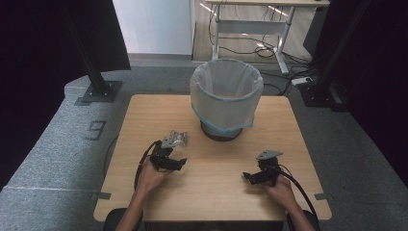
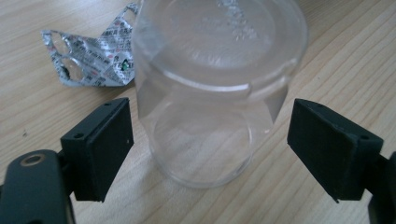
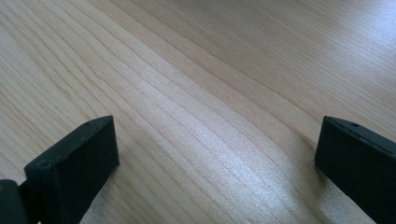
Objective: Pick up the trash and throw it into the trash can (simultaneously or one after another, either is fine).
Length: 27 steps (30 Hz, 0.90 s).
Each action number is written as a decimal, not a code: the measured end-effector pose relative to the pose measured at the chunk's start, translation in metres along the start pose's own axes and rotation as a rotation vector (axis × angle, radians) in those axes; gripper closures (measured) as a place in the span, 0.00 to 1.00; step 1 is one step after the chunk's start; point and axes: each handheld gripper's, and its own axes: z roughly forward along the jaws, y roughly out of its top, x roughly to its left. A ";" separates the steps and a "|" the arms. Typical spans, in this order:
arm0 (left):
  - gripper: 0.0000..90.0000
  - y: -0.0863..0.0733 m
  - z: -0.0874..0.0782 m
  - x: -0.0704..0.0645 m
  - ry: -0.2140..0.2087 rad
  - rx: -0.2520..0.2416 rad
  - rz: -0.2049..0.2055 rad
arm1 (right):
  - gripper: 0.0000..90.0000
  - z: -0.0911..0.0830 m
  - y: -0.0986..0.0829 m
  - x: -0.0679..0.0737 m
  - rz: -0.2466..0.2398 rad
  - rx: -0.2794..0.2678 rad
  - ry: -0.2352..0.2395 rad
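Claw work at the table (image 1: 211, 183): the left claw (image 2: 210, 140) is spread wide around a clear plastic cup (image 2: 215, 88) lying centre frame, untouched. A blister pack (image 2: 88, 58) is seen upper left, beside it. The right claw (image 3: 215, 168) is held released over bare wood.

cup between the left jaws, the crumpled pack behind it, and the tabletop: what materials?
Cup: clear glossy plastic, probably; the table grain shows through it.
Blister pack: silvery printed foil with emptied pockets, creased.
Table: pale wood or wood-look laminate, matte, straight grain lines.
Left gripper open around the cup.
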 end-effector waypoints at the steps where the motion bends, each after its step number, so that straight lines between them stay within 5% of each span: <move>1: 0.19 0.000 0.000 0.000 -0.001 0.000 0.006 | 0.00 0.000 0.000 0.000 0.000 0.000 0.000; 11: 0.39 0.000 0.001 -0.001 -0.006 -0.003 0.017 | 0.00 0.000 0.000 0.000 -0.002 0.000 0.001; 27: 0.40 0.010 -0.010 -0.002 -0.023 -0.014 0.013 | 0.00 0.000 0.000 0.000 -0.004 0.000 0.003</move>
